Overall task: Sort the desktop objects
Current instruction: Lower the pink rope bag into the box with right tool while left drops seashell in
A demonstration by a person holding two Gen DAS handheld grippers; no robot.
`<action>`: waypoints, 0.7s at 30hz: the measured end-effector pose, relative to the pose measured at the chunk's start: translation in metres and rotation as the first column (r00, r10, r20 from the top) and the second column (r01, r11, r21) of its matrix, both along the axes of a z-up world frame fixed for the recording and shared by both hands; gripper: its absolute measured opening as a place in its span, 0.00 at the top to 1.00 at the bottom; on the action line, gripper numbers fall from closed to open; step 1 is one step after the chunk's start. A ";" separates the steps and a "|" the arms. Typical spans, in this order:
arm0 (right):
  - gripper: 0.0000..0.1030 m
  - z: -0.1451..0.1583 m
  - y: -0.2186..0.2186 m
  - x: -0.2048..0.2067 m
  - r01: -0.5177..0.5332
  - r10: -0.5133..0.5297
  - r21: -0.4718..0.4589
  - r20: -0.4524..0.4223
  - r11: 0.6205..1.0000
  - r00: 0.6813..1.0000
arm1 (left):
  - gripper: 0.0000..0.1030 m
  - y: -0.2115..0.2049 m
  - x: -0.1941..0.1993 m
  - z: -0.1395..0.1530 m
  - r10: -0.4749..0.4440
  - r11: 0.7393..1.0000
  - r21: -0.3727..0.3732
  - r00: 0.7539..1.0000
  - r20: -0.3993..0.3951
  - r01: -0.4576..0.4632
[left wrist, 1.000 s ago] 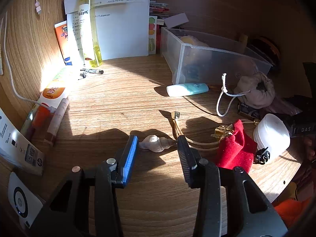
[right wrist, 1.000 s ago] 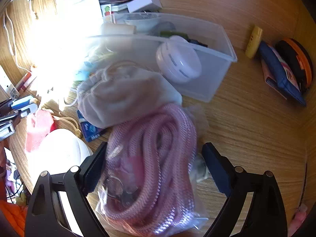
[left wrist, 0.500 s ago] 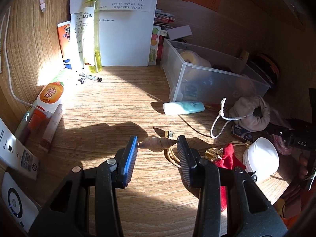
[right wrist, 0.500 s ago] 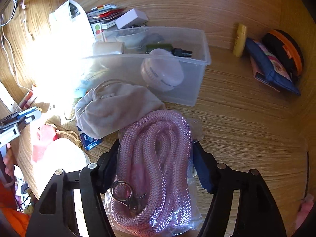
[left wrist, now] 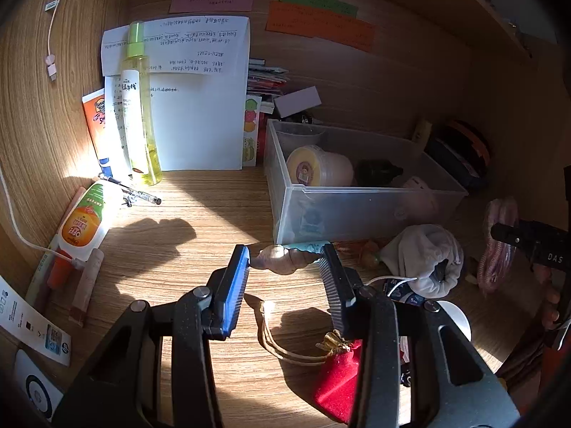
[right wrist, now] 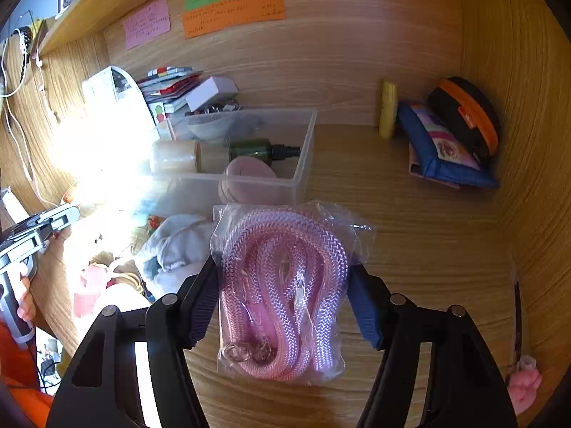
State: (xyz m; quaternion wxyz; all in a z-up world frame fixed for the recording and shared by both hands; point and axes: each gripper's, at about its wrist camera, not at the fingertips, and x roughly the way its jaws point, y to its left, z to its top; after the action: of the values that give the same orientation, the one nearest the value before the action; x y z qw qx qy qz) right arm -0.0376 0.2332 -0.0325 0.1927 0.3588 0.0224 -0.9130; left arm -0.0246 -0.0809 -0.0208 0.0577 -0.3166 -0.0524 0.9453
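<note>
My left gripper (left wrist: pixel 285 262) is shut on a beige spiral seashell (left wrist: pixel 283 258) and holds it above the desk, in front of the clear plastic bin (left wrist: pixel 357 210). My right gripper (right wrist: pixel 283 278) is shut on a bagged coil of pink rope (right wrist: pixel 285 285), lifted off the desk to the right of the bin (right wrist: pixel 303 164). The rope (left wrist: pixel 499 239) and right gripper also show at the right edge of the left wrist view. The bin holds a tape roll (left wrist: pixel 317 167), a dark green bottle (right wrist: pixel 260 149) and a pink round case (right wrist: pixel 246 178).
A white drawstring pouch (left wrist: pixel 424 256), red velvet pouch (left wrist: pixel 339 378), white round lid (left wrist: pixel 453 317) and light-blue tube (left wrist: pixel 310 246) lie before the bin. A yellow spray bottle (left wrist: pixel 139 114), papers and an orange-labelled tube (left wrist: pixel 82 224) stand left. Blue and black-orange pouches (right wrist: pixel 453 142) sit at the back right.
My left gripper closed on the seashell and lifted it toward the bin. My right gripper closed on the bagged pink rope and raised it off the desk.
</note>
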 end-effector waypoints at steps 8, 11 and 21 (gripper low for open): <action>0.42 0.017 -0.005 -0.009 -0.019 0.017 -0.037 -0.051 0.999 0.999 | 0.60 0.008 -0.010 0.013 -0.013 1.000 -0.005 1.000 -0.028 0.013; 0.42 0.027 -0.003 -0.012 -0.023 0.019 -0.054 -0.066 0.998 0.998 | 0.61 0.012 -0.014 0.020 -0.021 1.000 -0.013 0.999 -0.042 0.021; 0.42 0.056 -0.003 -0.024 -0.041 0.032 -0.068 -0.129 0.997 0.991 | 0.61 0.026 -0.031 0.035 -0.062 0.998 -0.016 0.994 -0.085 0.061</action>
State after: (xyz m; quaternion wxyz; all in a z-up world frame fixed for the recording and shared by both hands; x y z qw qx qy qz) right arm -0.0612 0.2301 0.0231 0.2201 0.2919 0.0091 -0.9307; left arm -0.0552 -0.0546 0.0138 0.0869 -0.2778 -0.0338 0.9561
